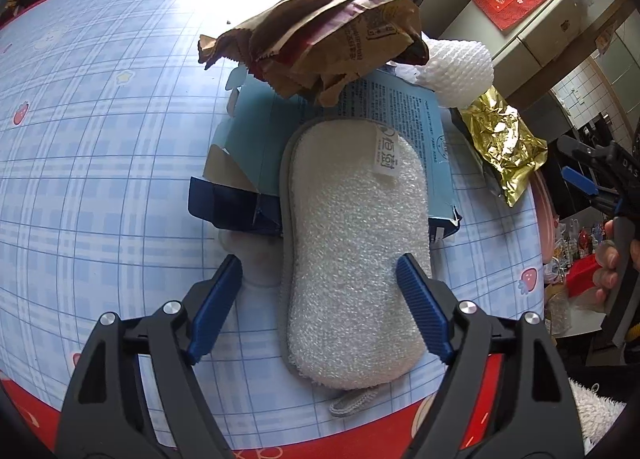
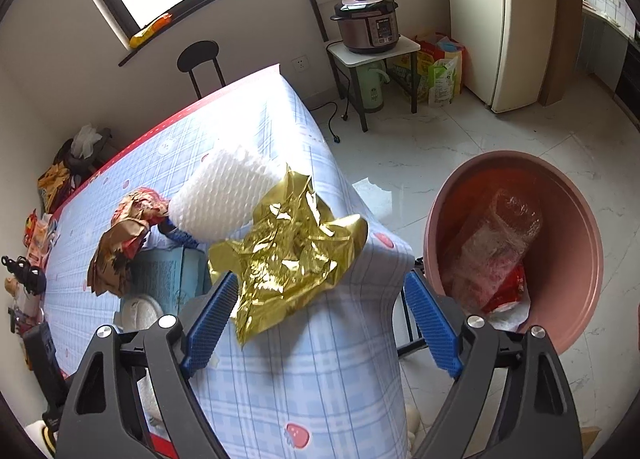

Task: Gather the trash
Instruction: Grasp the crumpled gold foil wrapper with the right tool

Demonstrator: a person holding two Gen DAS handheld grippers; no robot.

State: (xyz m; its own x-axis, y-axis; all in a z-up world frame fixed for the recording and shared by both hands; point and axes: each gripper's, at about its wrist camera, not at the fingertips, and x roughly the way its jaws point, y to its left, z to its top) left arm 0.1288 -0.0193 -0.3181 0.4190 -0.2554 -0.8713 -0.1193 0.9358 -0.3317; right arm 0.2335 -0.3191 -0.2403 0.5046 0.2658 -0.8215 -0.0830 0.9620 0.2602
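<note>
Only the right wrist view shows the pink bin [image 2: 568, 323] on the floor beside the table [image 2: 320, 359], where the right gripper [image 2: 324, 323] gapes over gold foil [image 2: 292, 255], while the left gripper [image 1: 320, 307] straddles a white sponge [image 1: 352, 259], jaws apart.

Right gripper [image 2: 320, 319] jaws wide apart, nothing clamped; crumpled gold foil wrapper [image 2: 288, 251] lies on the blue plaid tablecloth [image 2: 320, 379] between the blue ribbed pads [image 2: 212, 323], nearer the left one. White foam mesh sleeve [image 2: 224, 195] touches the foil at 11 o'clock. Crumpled brown paper bag [image 2: 120, 243] at 9 o'clock. Round pink plastic bin [image 2: 584, 283] on the floor at 3 o'clock, clear plastic and red wrappers inside.
</note>
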